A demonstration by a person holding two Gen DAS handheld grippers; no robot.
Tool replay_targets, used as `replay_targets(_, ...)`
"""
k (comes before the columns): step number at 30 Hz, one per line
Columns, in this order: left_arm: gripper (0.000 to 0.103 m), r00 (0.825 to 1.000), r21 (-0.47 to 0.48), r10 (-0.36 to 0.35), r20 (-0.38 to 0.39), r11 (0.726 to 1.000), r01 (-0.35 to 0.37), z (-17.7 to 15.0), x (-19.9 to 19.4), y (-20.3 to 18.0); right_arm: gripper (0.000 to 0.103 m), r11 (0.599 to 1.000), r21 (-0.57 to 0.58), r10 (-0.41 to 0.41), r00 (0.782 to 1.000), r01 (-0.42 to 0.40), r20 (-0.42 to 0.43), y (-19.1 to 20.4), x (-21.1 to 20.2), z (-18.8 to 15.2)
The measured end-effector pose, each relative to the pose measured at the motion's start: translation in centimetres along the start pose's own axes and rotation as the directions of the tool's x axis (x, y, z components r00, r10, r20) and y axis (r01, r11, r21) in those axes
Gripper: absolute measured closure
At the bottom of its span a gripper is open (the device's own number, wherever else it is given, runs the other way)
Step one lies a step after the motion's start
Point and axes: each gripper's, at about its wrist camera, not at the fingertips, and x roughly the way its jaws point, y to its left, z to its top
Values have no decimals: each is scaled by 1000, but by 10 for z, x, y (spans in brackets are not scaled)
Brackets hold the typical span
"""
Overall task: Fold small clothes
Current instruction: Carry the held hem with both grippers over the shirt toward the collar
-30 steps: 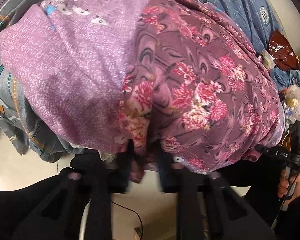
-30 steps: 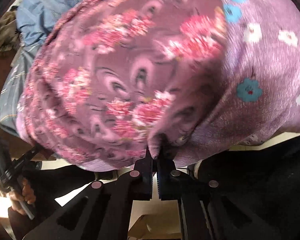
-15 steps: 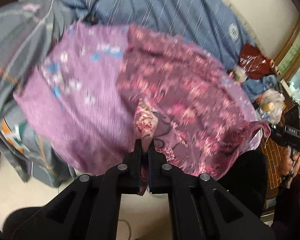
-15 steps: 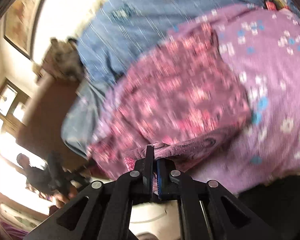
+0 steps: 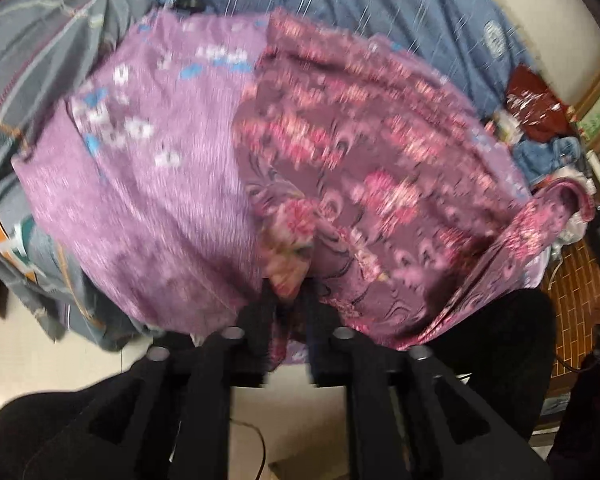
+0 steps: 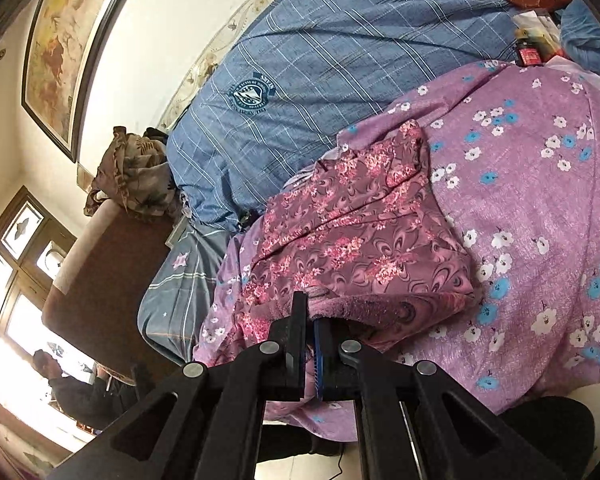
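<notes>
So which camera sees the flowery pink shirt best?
The right wrist view: the floral maroon garment is sharp there and nearly all visible, lying on the purple flowered sheet. The left wrist view shows the same garment closer, but motion-blurred, with its near edge between the left gripper's fingers.
</notes>
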Motion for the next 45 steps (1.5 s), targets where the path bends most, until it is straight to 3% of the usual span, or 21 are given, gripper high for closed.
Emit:
replay_targets(4,75,999,-3,11,-38,1000,-11,-4,16,-4,101,1000,4,0,1000,0,-2,-3,0,-1)
replay_targets(5,81,999,5,16,-35,1000,-16,-4,16,-7,101,1000,3,-3,1000,3,-1,-3,0,-2)
replay_targets(6,98,999,22,25,-23,999,-24,-4,15,-10,101,1000,1,-6,1000,6,-2,-2,1,-1)
replay_targets(7,100,999,53,41,-10,998,-41,-3,13,-16,101,1000,-2,-11,1000,11,-2,-2,1,0)
replay_targets(11,100,991,137,112,74,983,-122,2,-3,-33,101,1000,-9,-26,1000,26,-5,-2,5,-1)
replay_targets(15,100,965,197,187,182,955,-222,11,-27,-52,101,999,-10,-41,999,41,-12,-2,8,1)
replay_targets(23,100,923,249,240,302,914,-319,24,-59,-76,101,998,-37,-44,999,44,16,10,1,5)
replay_targets(33,100,897,258,251,363,898,-355,31,-81,-92,101,998,-38,-49,998,51,33,13,-6,6)
replay_targets(45,100,885,249,262,384,894,-372,42,-89,-99,101,998,-43,-49,998,51,46,14,-8,15)
